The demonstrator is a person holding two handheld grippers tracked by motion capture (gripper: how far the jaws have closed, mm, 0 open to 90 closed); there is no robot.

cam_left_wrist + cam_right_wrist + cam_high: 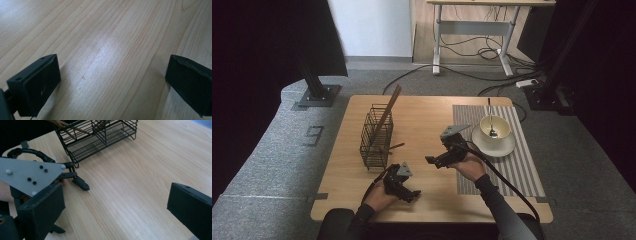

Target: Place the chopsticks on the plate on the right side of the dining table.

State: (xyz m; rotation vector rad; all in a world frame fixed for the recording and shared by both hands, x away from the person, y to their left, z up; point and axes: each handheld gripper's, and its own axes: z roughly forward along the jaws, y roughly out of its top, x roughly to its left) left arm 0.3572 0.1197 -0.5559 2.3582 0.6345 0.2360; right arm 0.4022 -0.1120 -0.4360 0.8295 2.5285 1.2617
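A black wire basket (376,136) stands on the left half of the wooden table (422,125), with long brown sticks (388,112) leaning out of it. The basket (100,135) and its sticks (67,126) also appear at the top of the right gripper view. My left gripper (412,192) rests low near the table's front edge, open, with bare wood between its jaws (112,82). My right gripper (434,161) hovers at mid-table pointing left, open and empty (115,205). Its camera looks at the left gripper (72,208).
A white bowl (494,127) holding a spoon (491,117) sits on a white plate (507,147) on a striped placemat (522,170) at the right. Beyond the table are a black stand base (317,95), a desk frame (472,30) and floor cables (492,55).
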